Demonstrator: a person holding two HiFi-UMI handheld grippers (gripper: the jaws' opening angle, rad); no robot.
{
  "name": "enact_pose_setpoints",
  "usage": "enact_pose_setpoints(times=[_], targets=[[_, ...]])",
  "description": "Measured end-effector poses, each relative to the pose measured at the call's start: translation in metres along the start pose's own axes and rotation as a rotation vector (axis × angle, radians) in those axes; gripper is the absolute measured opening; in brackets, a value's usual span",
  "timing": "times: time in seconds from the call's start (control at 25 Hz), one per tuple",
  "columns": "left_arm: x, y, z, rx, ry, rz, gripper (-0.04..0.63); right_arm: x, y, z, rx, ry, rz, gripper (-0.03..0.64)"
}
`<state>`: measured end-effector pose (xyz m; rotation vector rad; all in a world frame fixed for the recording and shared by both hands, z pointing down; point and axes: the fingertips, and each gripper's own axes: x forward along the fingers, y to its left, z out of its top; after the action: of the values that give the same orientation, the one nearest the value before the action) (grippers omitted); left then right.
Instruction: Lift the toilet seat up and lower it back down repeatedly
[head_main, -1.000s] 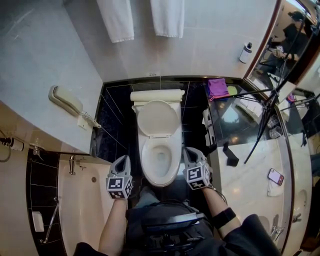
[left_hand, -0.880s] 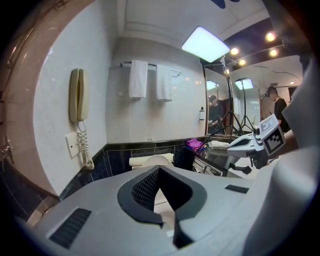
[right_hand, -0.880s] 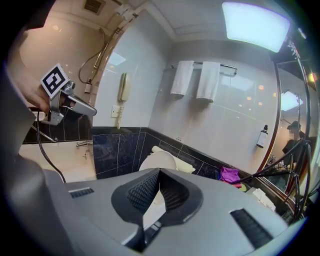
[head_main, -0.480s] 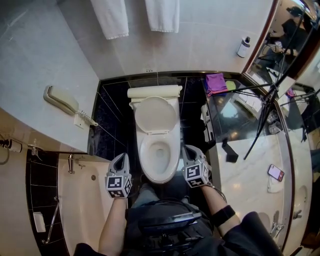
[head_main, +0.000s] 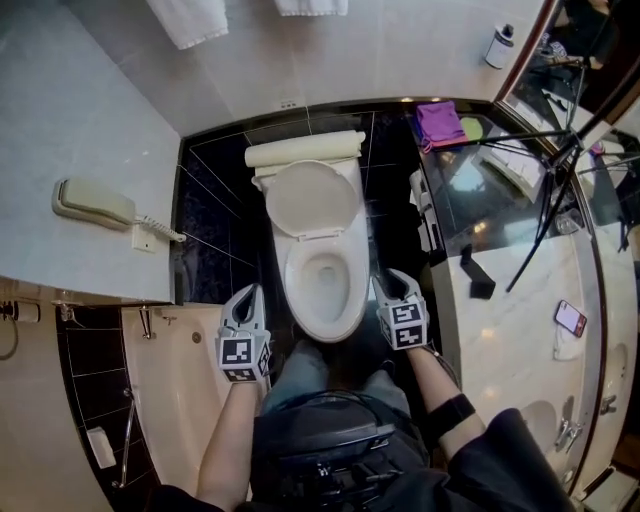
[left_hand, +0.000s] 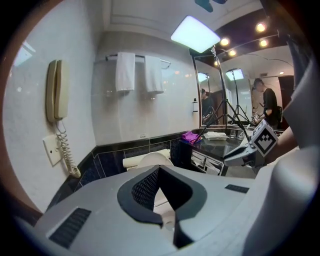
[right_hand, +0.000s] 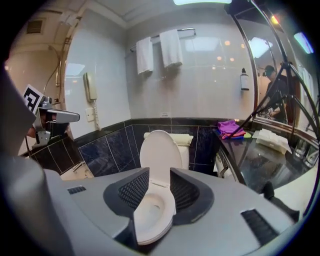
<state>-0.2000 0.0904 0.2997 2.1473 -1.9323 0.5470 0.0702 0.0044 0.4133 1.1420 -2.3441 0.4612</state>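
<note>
We logged the bathtub left of the toilet and the marble counter to the toilet's right. The toilet stood against the back wall on dark tile. Its lid was tipped up against the tank. The toilet seat looked down on the bowl, with neither gripper touching it.

The left gripper hung just beside the toilet's front left, jaws closed tip to tip with nothing in them. The right gripper sat just beside the toilet's front right. Its jaws had just been opening and stood apart and empty, with the bowl showing beyond the gap.

A wall phone hung well left of the toilet, a purple cloth lay to the tank's right, and a smartphone lay far right of the toilet.
</note>
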Motion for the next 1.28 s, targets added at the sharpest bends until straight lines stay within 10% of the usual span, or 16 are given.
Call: enact_pose_setpoints(times=[1.28], targets=[[0.141, -0.034, -0.258, 0.083, 0.047, -0.022, 0.0, 0.189, 0.032, -0.436, 0.743, 0.443, 0.152, 0.207]])
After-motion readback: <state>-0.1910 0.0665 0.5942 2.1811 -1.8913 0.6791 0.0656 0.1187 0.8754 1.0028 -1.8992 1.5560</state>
